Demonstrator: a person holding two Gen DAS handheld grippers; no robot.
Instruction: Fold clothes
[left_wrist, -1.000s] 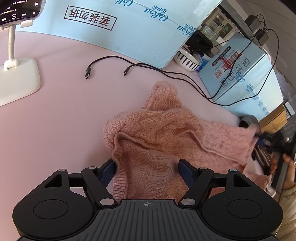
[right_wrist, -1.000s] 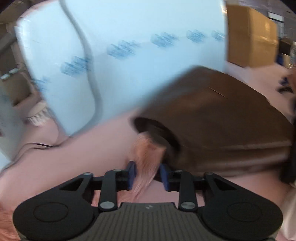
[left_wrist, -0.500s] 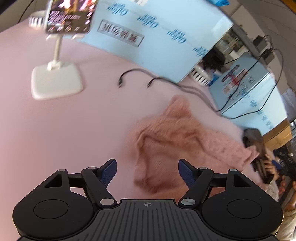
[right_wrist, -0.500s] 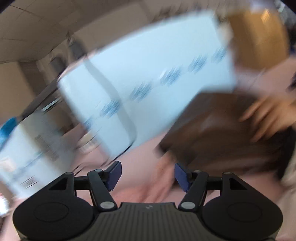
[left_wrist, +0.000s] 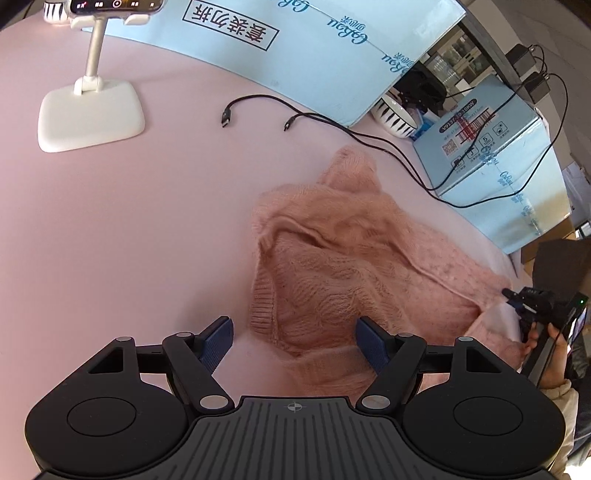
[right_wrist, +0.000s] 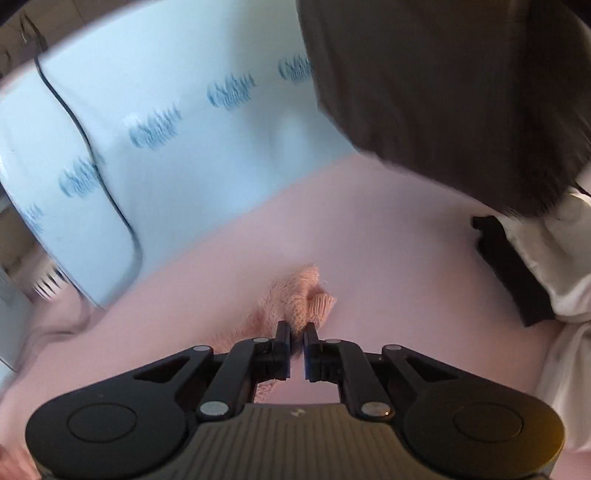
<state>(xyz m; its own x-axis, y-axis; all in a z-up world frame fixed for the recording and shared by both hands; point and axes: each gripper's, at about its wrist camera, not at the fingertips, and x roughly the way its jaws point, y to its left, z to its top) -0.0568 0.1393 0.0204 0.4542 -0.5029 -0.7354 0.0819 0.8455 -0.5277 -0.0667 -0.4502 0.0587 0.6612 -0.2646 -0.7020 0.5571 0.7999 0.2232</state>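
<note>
A pink knitted sweater (left_wrist: 343, 266) lies crumpled on the pink table (left_wrist: 129, 229). My left gripper (left_wrist: 294, 338) is open and hovers just above the sweater's near hem, holding nothing. In the right wrist view my right gripper (right_wrist: 297, 341) is shut on a fuzzy end of the sweater (right_wrist: 299, 299), which sticks out past the fingertips and rests on the table. The right gripper also shows at the far right of the left wrist view (left_wrist: 532, 301), at the sweater's right end.
A white phone stand (left_wrist: 90, 110) stands at the back left. Two black cables (left_wrist: 303, 118) lie behind the sweater. Light blue boxes (left_wrist: 491, 155) and a striped bowl (left_wrist: 393, 114) line the back. A dark brown object (right_wrist: 443, 85) hangs close over the right gripper.
The left gripper has drawn back from the sweater and stayed open. The right gripper opened half a second ago and is now shut again on the sweater's end.
</note>
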